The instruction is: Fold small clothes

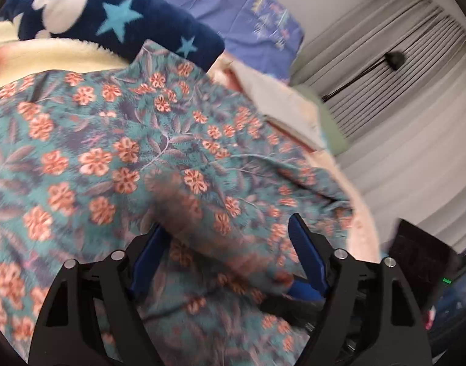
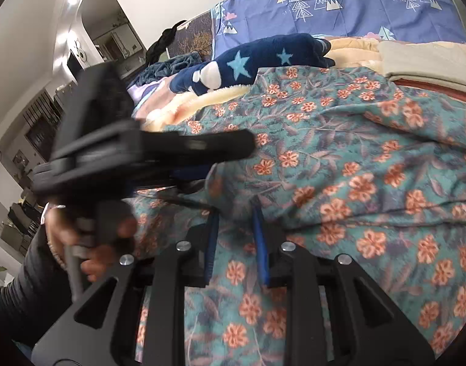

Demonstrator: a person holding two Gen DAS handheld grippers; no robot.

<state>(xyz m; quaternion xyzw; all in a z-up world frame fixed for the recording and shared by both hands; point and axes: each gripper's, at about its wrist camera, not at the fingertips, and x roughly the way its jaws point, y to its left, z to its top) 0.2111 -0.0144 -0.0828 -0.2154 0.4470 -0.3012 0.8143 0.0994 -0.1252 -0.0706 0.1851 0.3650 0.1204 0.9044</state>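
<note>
Both grippers hover over the floral garment (image 1: 117, 152) spread on the bed (image 2: 370, 9). Left gripper (image 1: 230, 244) is spread wide, a loose fold of the cloth between its blue pads but not pinched. Right gripper (image 2: 236, 241) stands slightly parted, gripping nothing. One fold seems laid; the garment looks rumpled, so I judge more folds and smoothing remain.

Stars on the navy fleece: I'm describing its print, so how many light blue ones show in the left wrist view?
2: a large star near the fleece's middle, a smaller star toward its right end. Folds may hide more.
</note>
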